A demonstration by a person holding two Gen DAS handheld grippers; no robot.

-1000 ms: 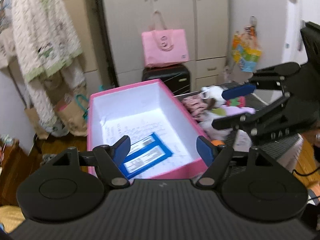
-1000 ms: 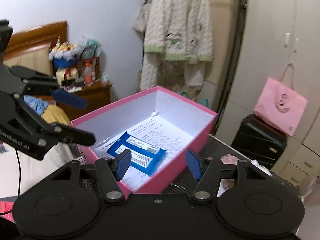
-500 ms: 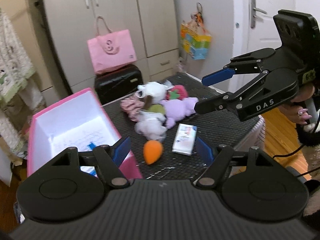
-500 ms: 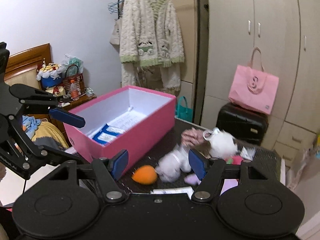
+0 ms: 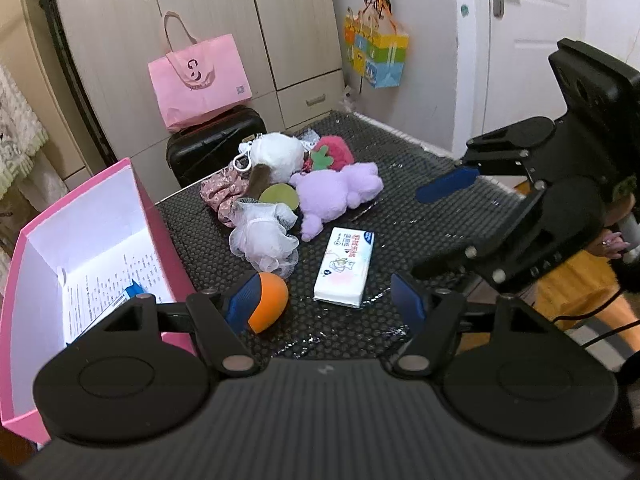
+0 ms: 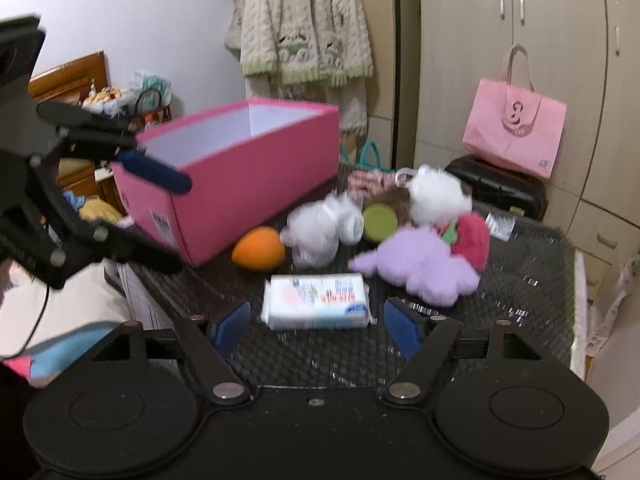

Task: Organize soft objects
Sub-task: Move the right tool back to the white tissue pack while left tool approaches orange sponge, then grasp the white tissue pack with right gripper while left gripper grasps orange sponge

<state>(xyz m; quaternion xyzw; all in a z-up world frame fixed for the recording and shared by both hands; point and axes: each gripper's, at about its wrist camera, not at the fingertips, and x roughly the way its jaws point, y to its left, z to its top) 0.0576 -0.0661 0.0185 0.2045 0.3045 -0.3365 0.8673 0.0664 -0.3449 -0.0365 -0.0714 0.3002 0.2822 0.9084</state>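
- A second ago both cameras were filled by the inside of the pink box (image 5: 100, 216); both have since swung over the dark mesh tabletop (image 5: 420, 184), so the pile of soft things is now the target.
- In the box only a printed sheet and the corner of a blue packet (image 5: 132, 289) show, at the left of the left wrist view. One item seems packed, and most of the sorting looks still to be done.
- The left gripper (image 5: 322, 306) has its fingers spread wide with nothing between them. It hangs over the near edge of the table, with the orange egg-shaped sponge (image 5: 269, 301) just behind its left pad.
- The right gripper (image 6: 316, 326) is likewise wide open and empty. The white tissue pack (image 6: 318, 301) lies just ahead, between its fingertips, so it is probably the next pick.
- Farther off lie a white mesh bath puff (image 5: 264, 236), a purple plush toy (image 5: 334, 196), a green round pad (image 5: 280, 199), a red strawberry plush (image 5: 332, 155), a white fluffy keychain toy (image 5: 276, 156) and a floral scrunchie (image 5: 222, 196), touching in one heap.
- The right wrist view is smeared by motion, so fine contact there cannot be judged.
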